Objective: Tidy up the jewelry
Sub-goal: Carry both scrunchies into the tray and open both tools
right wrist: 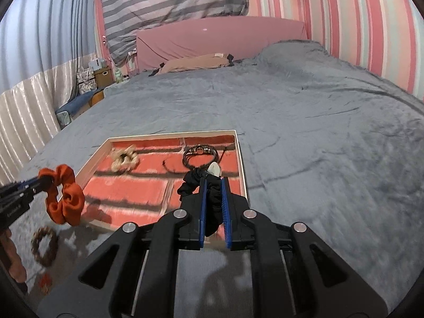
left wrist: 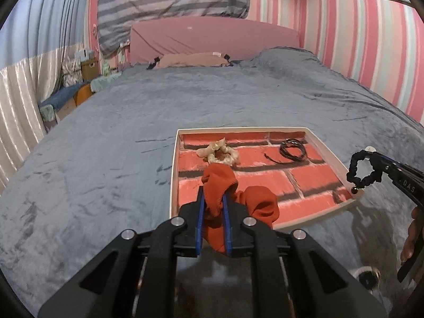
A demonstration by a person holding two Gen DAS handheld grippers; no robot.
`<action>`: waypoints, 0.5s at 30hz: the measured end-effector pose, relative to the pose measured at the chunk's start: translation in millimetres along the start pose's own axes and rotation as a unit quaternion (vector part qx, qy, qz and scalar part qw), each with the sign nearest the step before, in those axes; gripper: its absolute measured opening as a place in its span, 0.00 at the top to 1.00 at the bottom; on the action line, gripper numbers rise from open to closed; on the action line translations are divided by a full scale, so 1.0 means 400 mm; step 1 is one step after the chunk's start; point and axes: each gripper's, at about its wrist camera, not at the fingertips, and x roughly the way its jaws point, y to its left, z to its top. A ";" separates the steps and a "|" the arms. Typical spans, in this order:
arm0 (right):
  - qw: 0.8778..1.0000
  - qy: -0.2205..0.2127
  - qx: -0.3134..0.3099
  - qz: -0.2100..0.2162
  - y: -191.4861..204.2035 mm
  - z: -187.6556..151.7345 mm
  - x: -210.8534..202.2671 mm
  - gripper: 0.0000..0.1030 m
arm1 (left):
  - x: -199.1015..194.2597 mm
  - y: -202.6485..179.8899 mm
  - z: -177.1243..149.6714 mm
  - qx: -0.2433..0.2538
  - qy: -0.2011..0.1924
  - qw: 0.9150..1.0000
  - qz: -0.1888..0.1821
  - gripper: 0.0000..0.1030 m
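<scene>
A shallow tray [left wrist: 174,164] [right wrist: 242,159] lined with red brick print lies on the grey bed. In it rest a cream scrunchie [left wrist: 220,152] [right wrist: 124,158] and a dark coiled bracelet [left wrist: 292,147] [right wrist: 200,155]. My left gripper [left wrist: 213,196] [right wrist: 37,184] is shut on an orange scrunchie [left wrist: 220,185] [right wrist: 65,196], held just above the tray's near left edge. My right gripper [right wrist: 213,182] [left wrist: 379,163] is shut on a black scrunchie [right wrist: 196,181] [left wrist: 361,171] with a white charm [right wrist: 215,169], over the tray's right side.
A brown beaded ring [right wrist: 44,246] and a small orange item [right wrist: 45,282] lie on the blanket before the tray. A round dark-and-white object [left wrist: 367,278] sits near my right hand [left wrist: 410,238]. A tan pillow [left wrist: 190,59] and pink headboard [left wrist: 212,35] are far back.
</scene>
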 end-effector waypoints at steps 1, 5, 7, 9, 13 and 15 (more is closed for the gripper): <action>1.000 0.003 0.000 -0.001 -0.002 0.009 0.025 0.89 | 0.019 0.004 0.006 -0.004 0.005 1.000 -0.002 0.88; 1.000 0.022 -0.002 -0.006 -0.004 0.042 0.127 0.89 | 0.107 0.006 0.030 0.000 0.020 1.000 0.012 0.88; 0.999 0.034 -0.004 -0.014 -0.006 0.050 0.175 0.89 | 0.144 0.003 0.034 0.006 0.028 0.999 0.022 0.88; 0.999 0.045 -0.005 -0.021 -0.008 0.049 0.209 0.89 | 0.182 0.001 0.036 0.012 0.037 0.999 0.031 0.88; 0.997 0.065 -0.014 -0.040 -0.004 0.054 0.259 0.89 | 0.221 0.001 0.042 0.011 0.045 0.998 0.037 0.88; 0.996 0.073 -0.016 -0.049 -0.006 0.056 0.278 0.89 | 0.233 -0.001 0.048 0.009 0.046 0.998 0.037 0.88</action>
